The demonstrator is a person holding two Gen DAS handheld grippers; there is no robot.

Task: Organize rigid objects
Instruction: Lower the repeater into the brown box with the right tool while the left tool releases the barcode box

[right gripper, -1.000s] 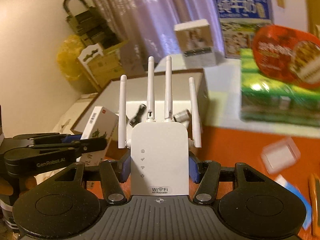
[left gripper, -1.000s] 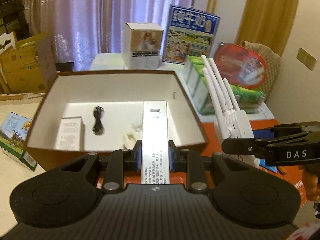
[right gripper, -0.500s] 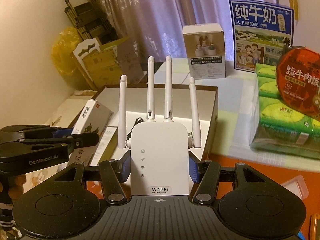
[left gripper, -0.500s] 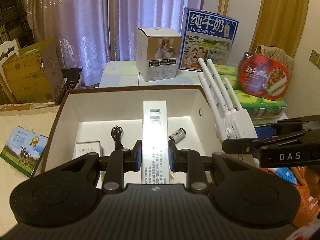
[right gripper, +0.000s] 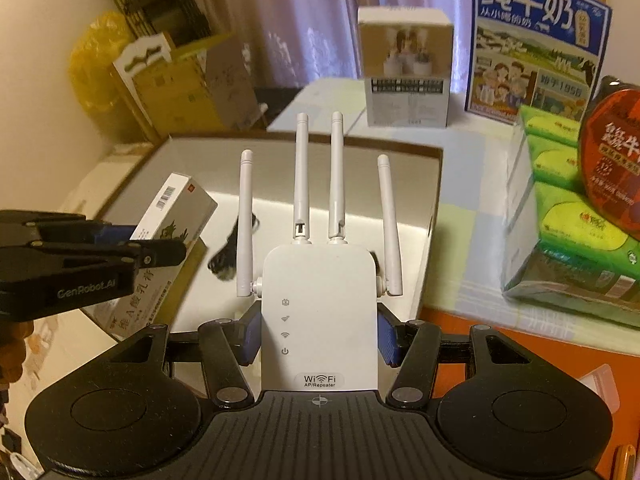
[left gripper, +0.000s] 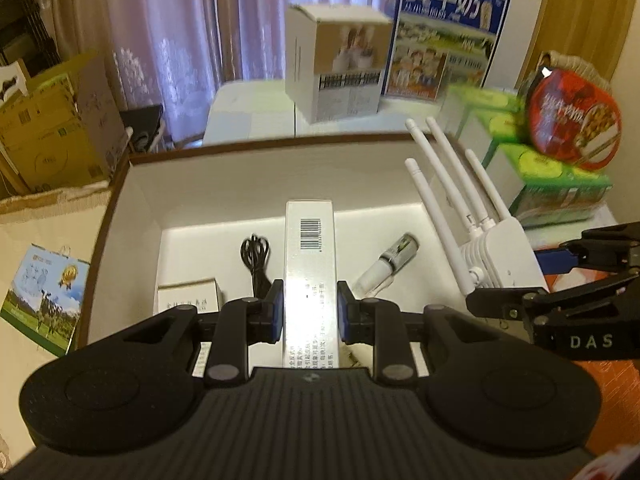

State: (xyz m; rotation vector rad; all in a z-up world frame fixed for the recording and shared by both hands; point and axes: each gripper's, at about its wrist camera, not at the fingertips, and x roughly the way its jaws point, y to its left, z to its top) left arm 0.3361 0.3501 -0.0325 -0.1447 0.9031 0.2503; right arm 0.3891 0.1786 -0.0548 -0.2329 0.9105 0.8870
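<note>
My left gripper (left gripper: 309,312) is shut on a long white carton (left gripper: 309,264) with a barcode, held over the open brown box (left gripper: 120,184). The carton also shows in the right wrist view (right gripper: 168,220). My right gripper (right gripper: 319,336) is shut on a white WiFi repeater (right gripper: 319,312) with several antennas, held above the box's right side (right gripper: 434,200); the repeater also shows in the left wrist view (left gripper: 496,248). Inside the box lie a black cable (left gripper: 254,256), a small white box (left gripper: 188,300) and a small tube (left gripper: 392,260).
Behind the box stand a white product carton (left gripper: 340,64) and a blue milk carton (left gripper: 444,36). Green tissue packs (right gripper: 568,208) with a red round tin (right gripper: 612,140) sit at the right. Cardboard boxes (left gripper: 52,120) stand at the left.
Both grippers have moved forward and lower over the open box with their loads. The box interior now fills more of both views.
</note>
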